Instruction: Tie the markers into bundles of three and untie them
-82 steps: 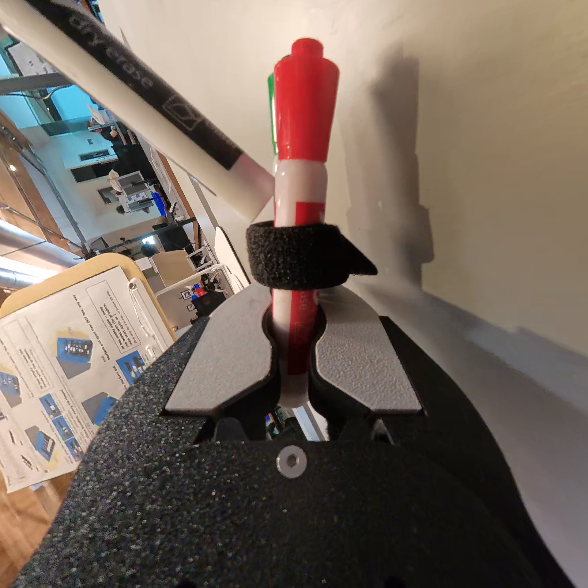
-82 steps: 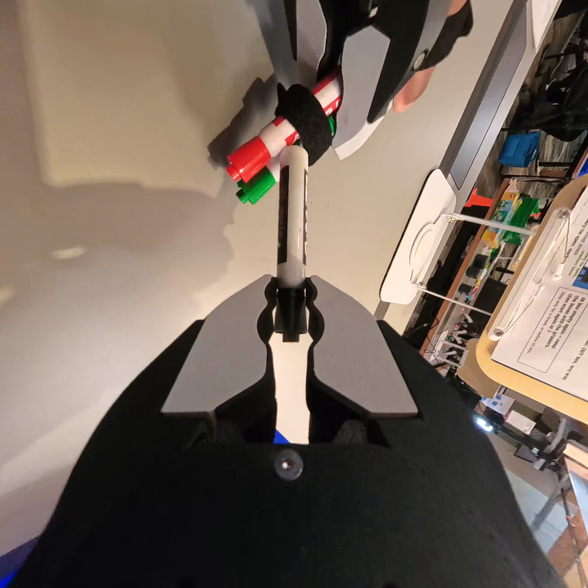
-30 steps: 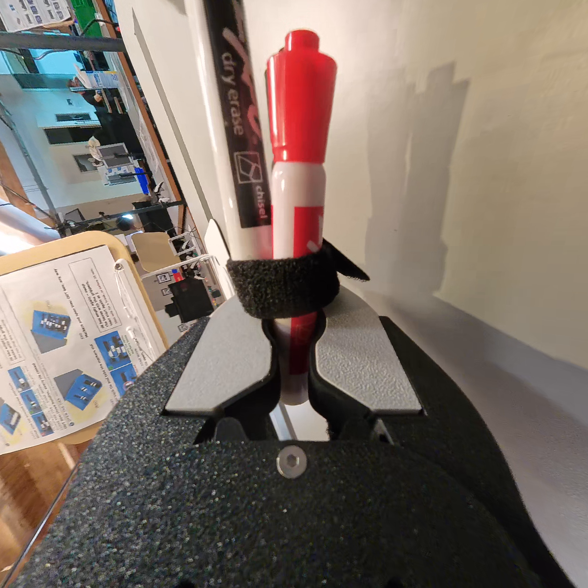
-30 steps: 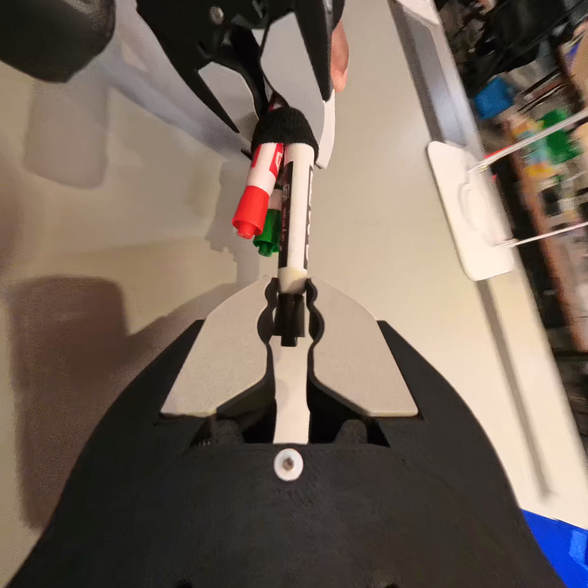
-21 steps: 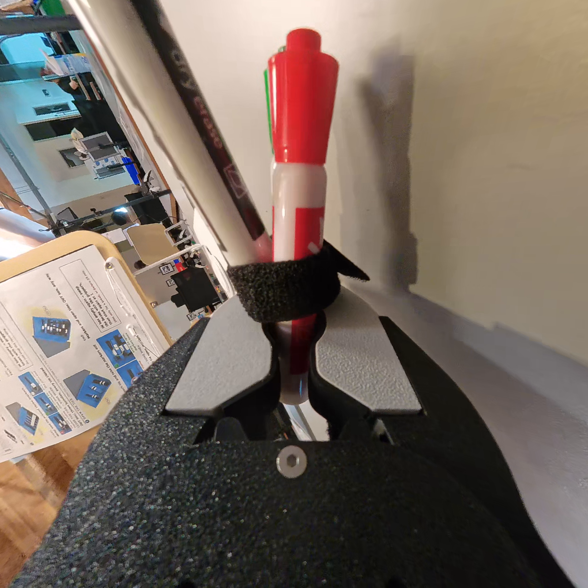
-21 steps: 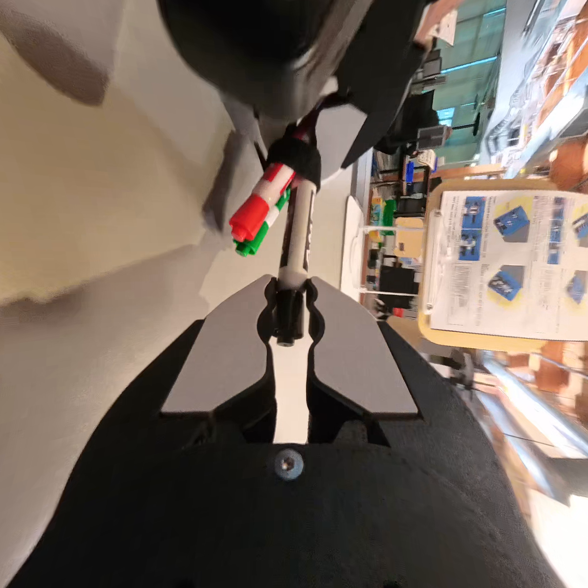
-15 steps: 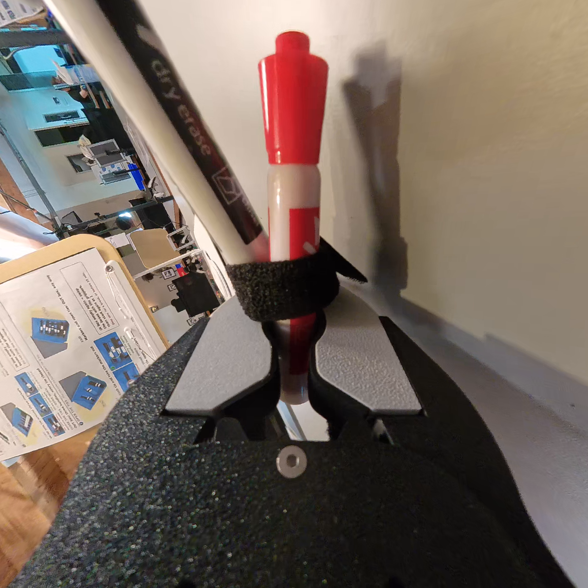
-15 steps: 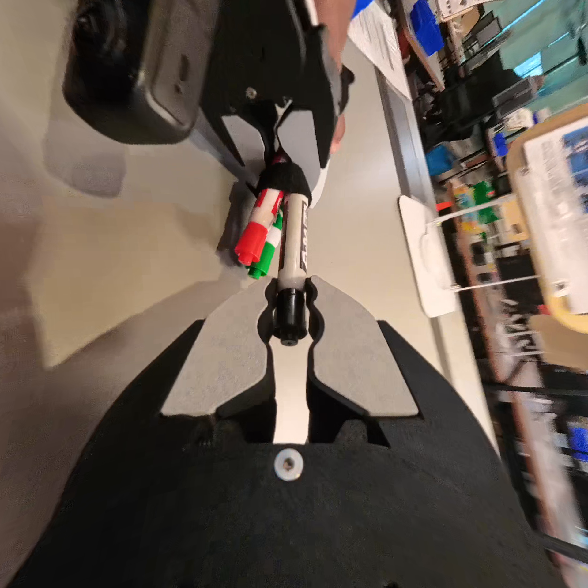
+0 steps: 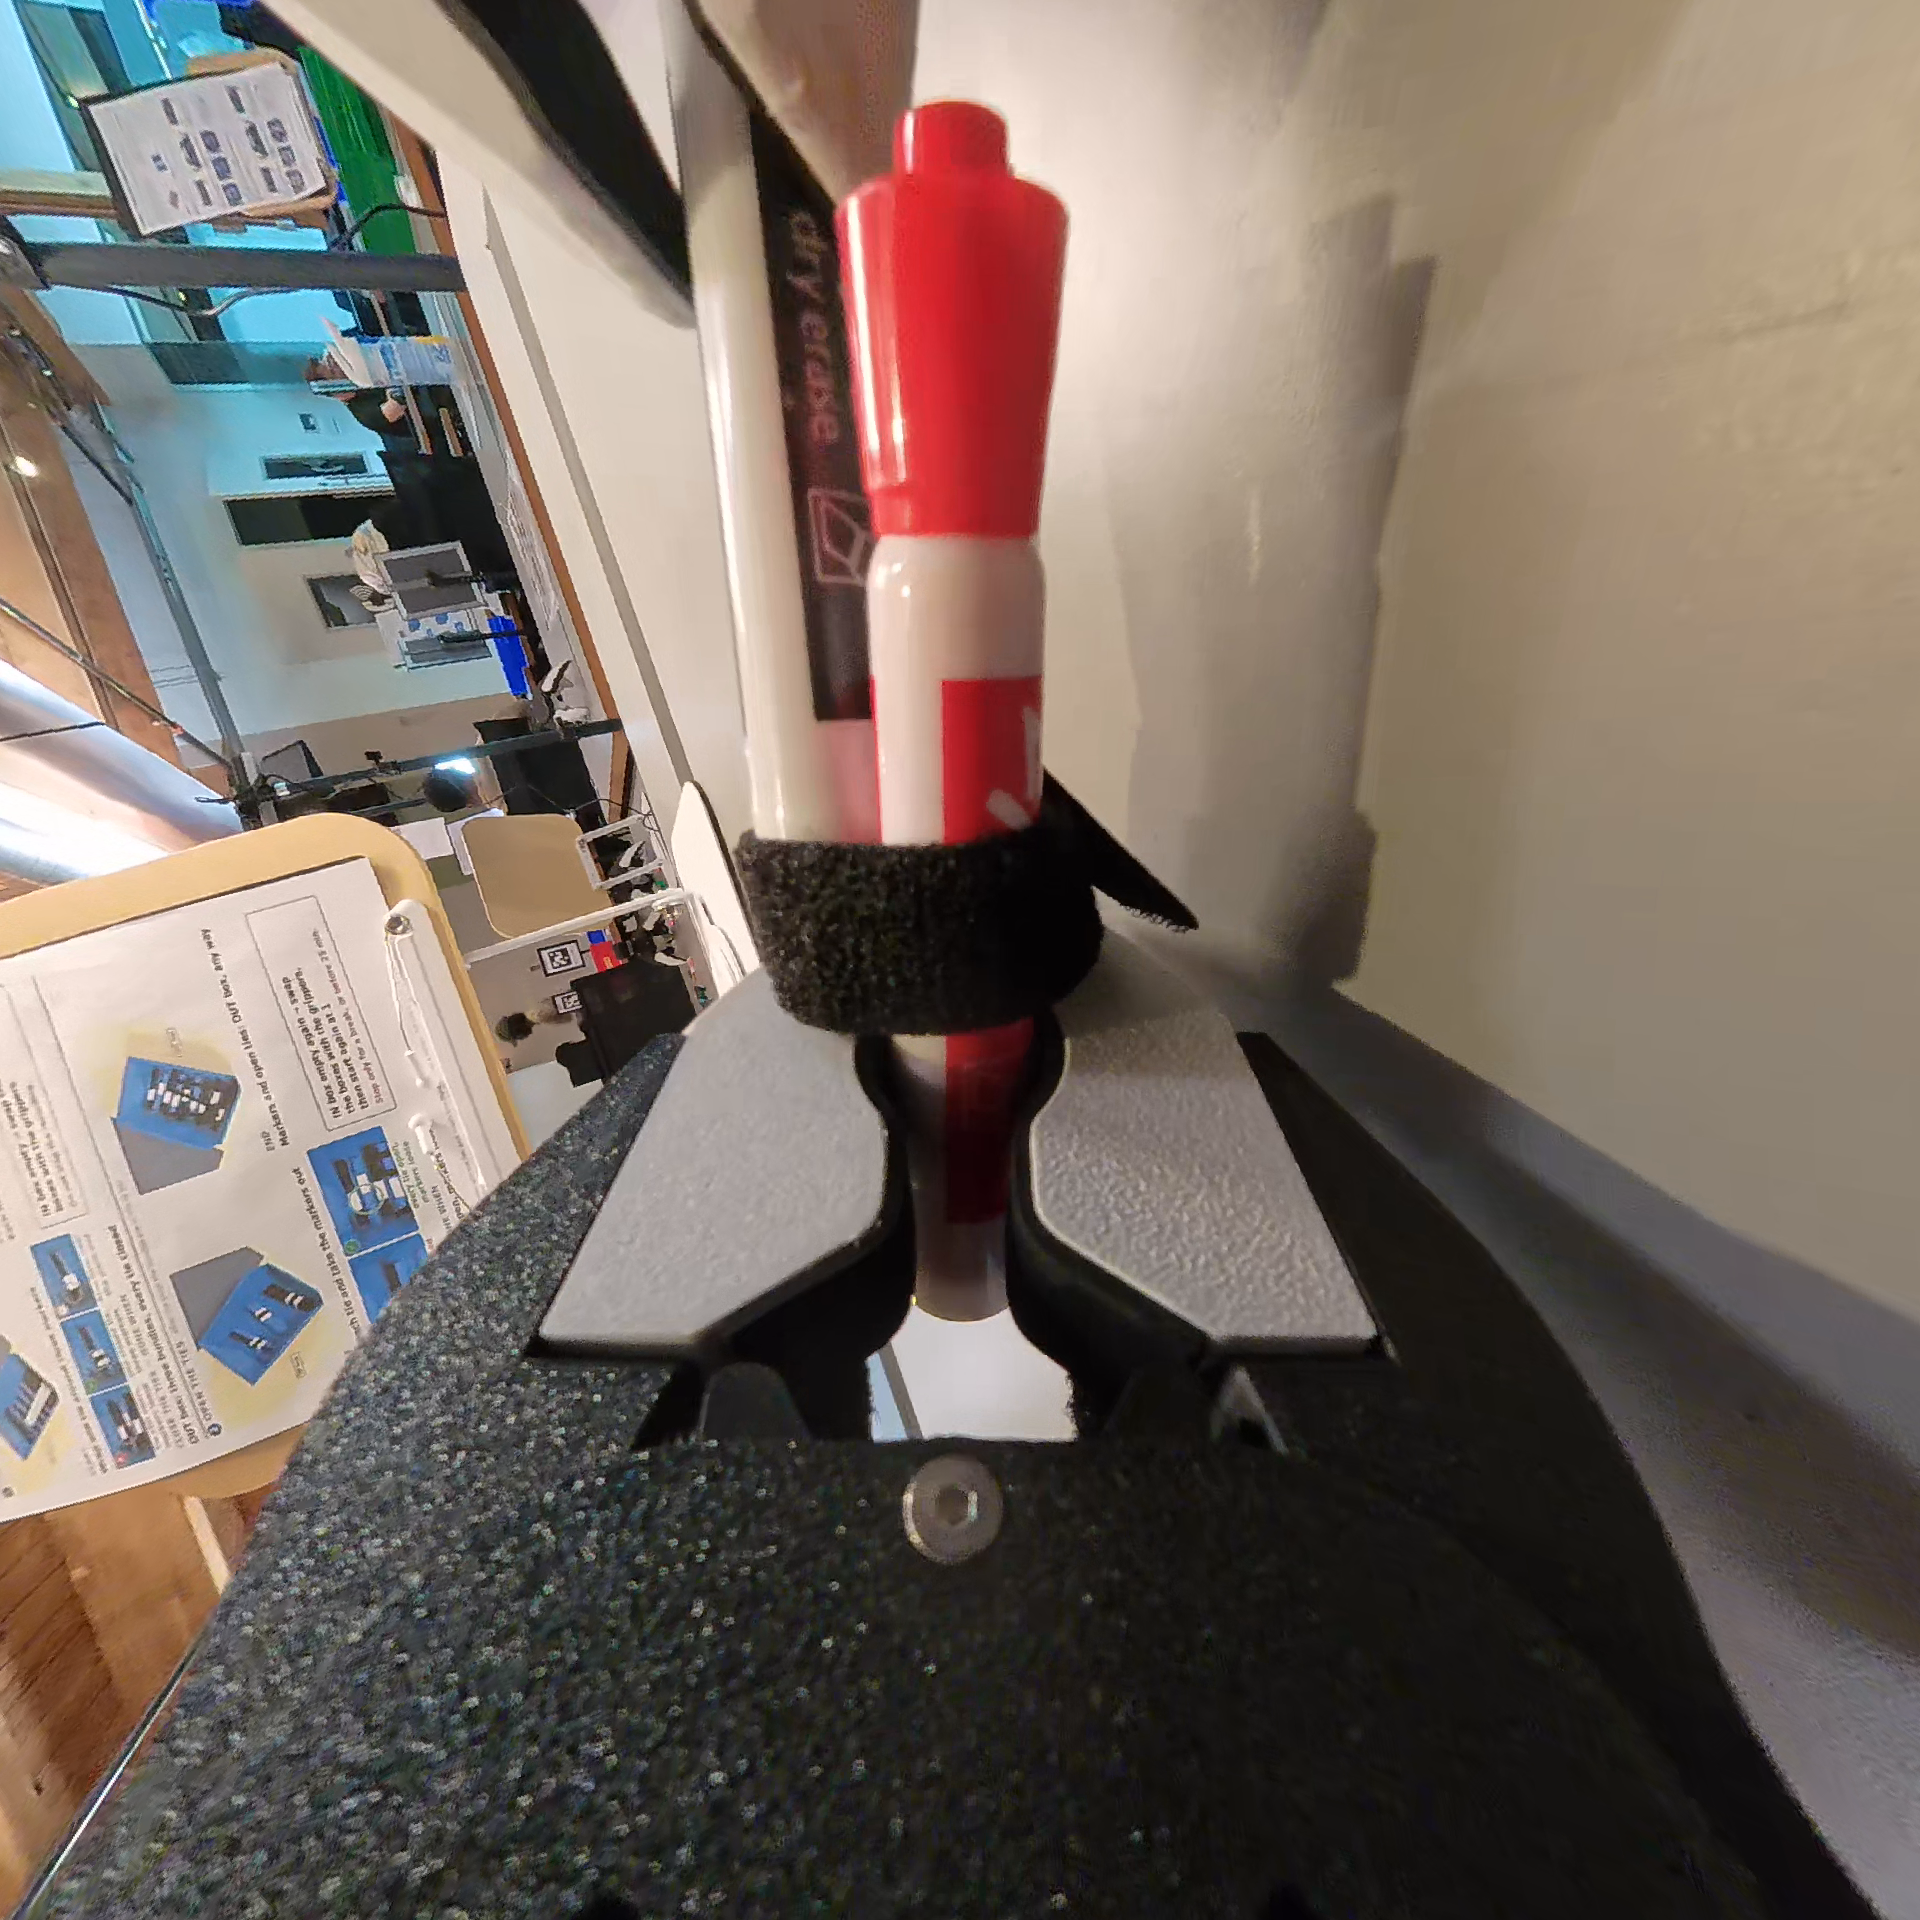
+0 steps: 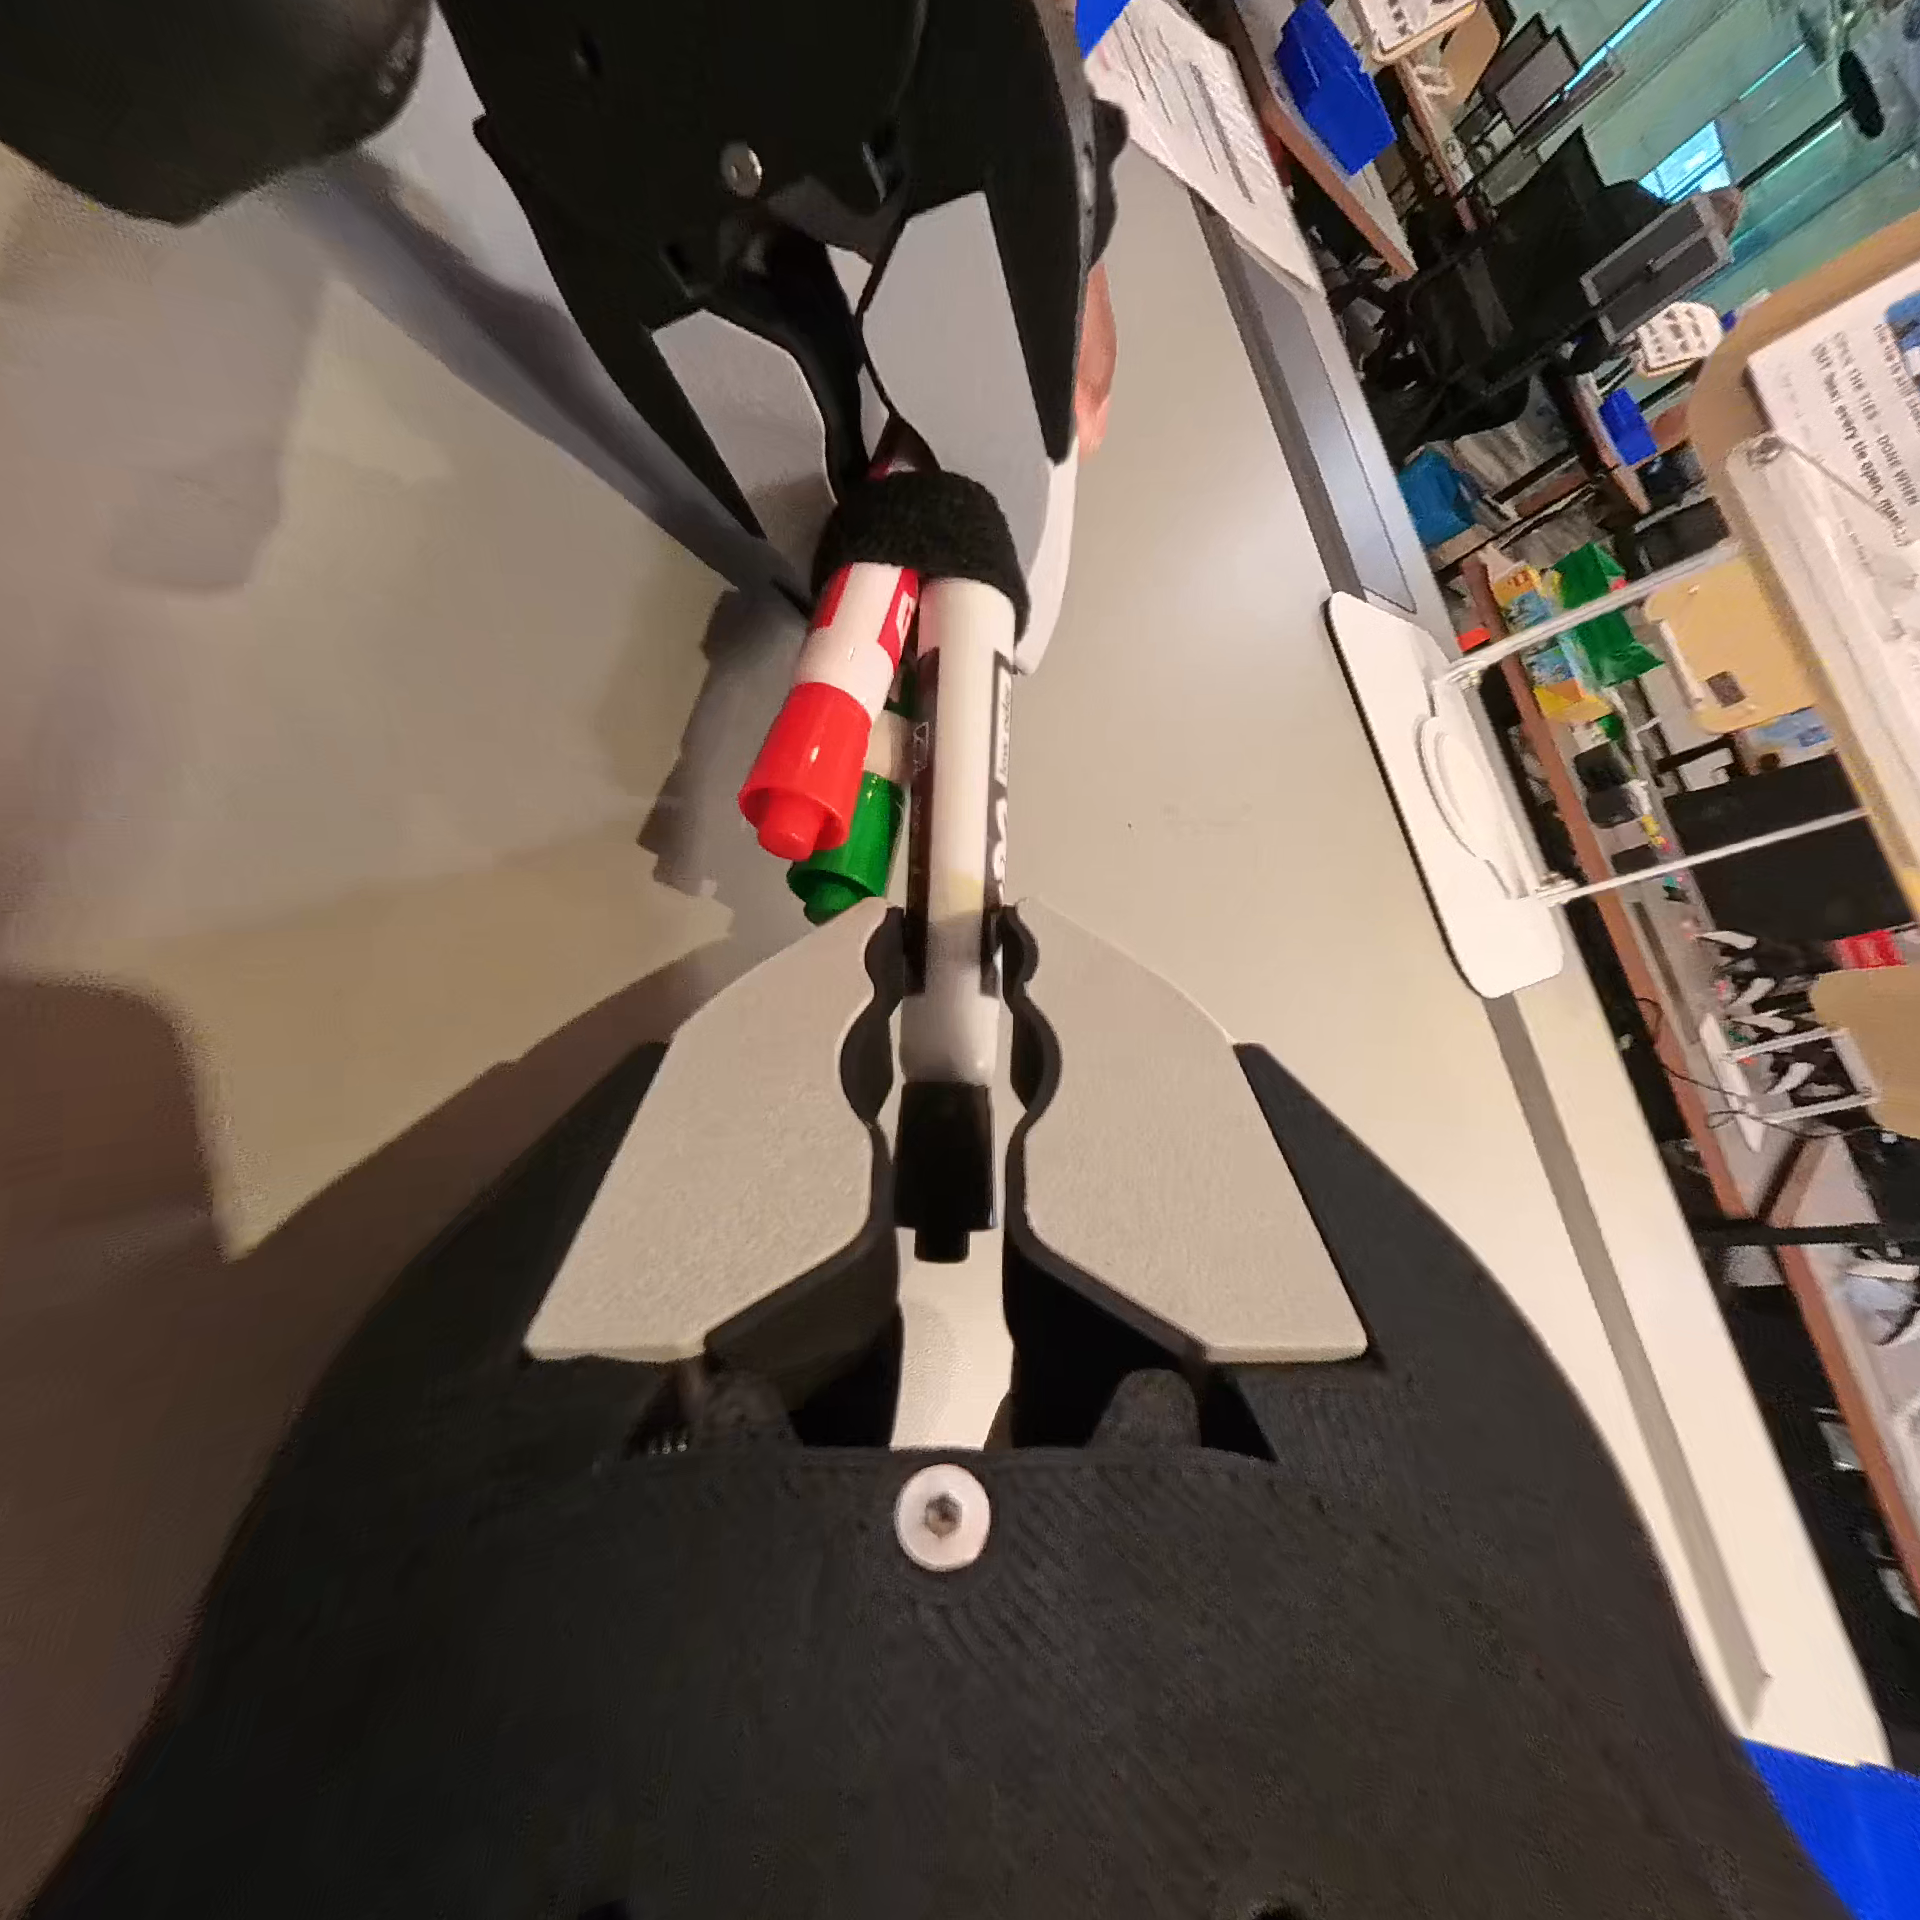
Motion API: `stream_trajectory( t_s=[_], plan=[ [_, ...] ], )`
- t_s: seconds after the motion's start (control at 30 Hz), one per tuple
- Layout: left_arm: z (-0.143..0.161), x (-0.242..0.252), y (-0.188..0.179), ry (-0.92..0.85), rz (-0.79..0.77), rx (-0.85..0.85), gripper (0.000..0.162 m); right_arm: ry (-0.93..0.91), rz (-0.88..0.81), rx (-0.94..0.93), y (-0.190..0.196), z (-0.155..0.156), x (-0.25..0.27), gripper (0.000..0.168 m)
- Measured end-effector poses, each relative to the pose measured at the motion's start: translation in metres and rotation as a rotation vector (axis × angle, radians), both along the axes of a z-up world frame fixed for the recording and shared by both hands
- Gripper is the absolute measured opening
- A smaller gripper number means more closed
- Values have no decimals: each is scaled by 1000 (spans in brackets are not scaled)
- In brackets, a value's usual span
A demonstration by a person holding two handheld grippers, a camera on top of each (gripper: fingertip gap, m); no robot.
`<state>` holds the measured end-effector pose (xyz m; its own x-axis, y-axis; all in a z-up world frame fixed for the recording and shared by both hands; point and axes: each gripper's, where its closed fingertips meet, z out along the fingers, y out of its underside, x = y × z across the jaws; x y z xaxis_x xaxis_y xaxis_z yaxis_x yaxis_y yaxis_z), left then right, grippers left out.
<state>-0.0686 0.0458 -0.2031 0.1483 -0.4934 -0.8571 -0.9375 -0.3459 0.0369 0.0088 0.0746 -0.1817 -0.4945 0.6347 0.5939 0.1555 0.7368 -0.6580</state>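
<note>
The markers are held in the air above a pale table (image 10: 1195, 727), gathered by a black hook-and-loop strap (image 9: 914, 940) that circles all three near their blunt ends. The red marker (image 9: 951, 436) sits in front in the left wrist view, its red cap pointing away from the camera, and its white barrel runs down between the fingers of the left gripper (image 9: 956, 1132), whose jaws are clenched on it just below the strap. A loose pointed tail of the strap sticks out to the right. The black marker (image 9: 748, 488), a white barrel with a dark label, lies close against the left side of the red one and passes into the strap beside it.

In the right wrist view the right gripper (image 10: 951, 997) grasps the cap end of the black marker (image 10: 961, 790); its jaws are closed around the barrel and the black cap lies between the fingers. The far end of that marker is tucked inside the strap (image 10: 920, 540). The red marker (image 10: 831, 717) and a green marker (image 10: 847, 857) lie just left of it, caps pointing toward the camera, the green one partly hidden under the red. The left gripper (image 10: 894, 457) shows farther off, above the strap. An instruction sheet on a wooden board (image 9: 208, 1143) stands at the left of the left wrist view, with a blurred workshop behind it.
</note>
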Motion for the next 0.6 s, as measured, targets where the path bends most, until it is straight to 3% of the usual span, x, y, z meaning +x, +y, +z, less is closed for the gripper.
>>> stream_trajectory(
  t_s=[0.37,0.6],
  plan=[
    [-8,2,1,105,-32,-7,16,-208,14,-35,-8,-19,7,19],
    [3,0,4,152,-38,80,15,-246,-15,-152,-10,-10,3,17]
  ],
)
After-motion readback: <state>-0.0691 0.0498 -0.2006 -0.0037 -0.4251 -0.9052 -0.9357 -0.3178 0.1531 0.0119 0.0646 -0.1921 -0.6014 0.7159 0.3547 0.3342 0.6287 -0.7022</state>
